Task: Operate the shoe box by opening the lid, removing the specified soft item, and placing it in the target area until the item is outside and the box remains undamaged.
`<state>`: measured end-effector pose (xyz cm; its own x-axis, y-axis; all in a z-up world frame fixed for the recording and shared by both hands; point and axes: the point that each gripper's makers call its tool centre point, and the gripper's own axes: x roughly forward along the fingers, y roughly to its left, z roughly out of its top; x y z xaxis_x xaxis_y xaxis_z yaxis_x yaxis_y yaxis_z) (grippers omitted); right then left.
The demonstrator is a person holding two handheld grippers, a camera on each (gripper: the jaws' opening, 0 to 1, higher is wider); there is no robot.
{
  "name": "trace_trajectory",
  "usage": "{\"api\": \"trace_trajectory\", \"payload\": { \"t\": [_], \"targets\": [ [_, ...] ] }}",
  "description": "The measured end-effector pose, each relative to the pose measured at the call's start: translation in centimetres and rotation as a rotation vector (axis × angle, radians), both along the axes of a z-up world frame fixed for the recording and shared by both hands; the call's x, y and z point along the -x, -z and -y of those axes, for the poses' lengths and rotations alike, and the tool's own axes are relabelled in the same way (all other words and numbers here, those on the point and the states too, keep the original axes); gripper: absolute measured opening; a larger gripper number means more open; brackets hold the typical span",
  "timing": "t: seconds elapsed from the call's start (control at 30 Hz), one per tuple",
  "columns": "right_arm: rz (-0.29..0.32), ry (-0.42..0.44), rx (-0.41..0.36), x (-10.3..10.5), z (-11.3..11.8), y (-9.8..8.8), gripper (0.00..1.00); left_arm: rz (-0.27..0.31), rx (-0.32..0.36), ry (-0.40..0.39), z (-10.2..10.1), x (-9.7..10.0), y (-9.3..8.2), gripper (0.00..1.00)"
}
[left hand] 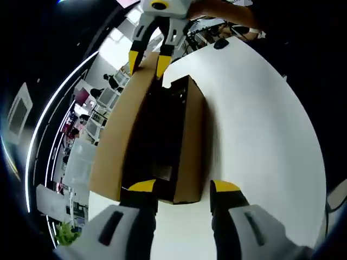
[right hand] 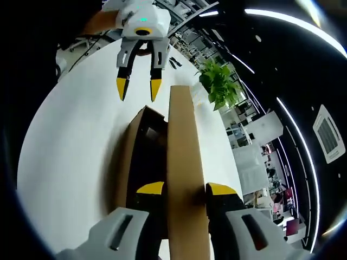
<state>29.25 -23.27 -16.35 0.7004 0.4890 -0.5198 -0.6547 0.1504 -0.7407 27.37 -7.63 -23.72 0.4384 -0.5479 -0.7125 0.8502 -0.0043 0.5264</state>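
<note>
A white round table (left hand: 255, 124) is carrying a brown cardboard shoe box (left hand: 192, 141), which is sitting directly on the tabletop with its lid (right hand: 184, 162) standing raised along one long side and its dark inside lying open. Beyond the box's far end in the left gripper view, a small dark object (left hand: 221, 44) is lying near the table's edge; in the right gripper view, a few small dark items (right hand: 174, 62) are lying past the box's far end.

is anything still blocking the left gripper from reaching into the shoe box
Nothing visible. The lid stands raised along one side, with the right gripper at its far end, so the shoe box is open in front of the left gripper. The inside is too dark to make out the soft item.
</note>
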Motion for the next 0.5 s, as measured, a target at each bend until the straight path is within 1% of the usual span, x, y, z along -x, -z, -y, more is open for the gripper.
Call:
{"api": "trace_trajectory", "payload": {
  "t": [0.13,0.33,0.5],
  "targets": [
    [0.000,0.003,0.001,0.0,0.0,0.0,0.28,-0.017,-0.018,-0.011,-0.1,-1.0,0.8,0.41],
    [0.000,0.006,0.002,-0.2,0.0,-0.1,0.28,-0.035,-0.039,0.004,0.8,-0.9,1.9,0.42],
    [0.001,0.008,0.002,-0.1,0.0,-0.1,0.28,-0.057,-0.079,0.008,0.6,-1.3,3.5,0.42]
  ]
}}
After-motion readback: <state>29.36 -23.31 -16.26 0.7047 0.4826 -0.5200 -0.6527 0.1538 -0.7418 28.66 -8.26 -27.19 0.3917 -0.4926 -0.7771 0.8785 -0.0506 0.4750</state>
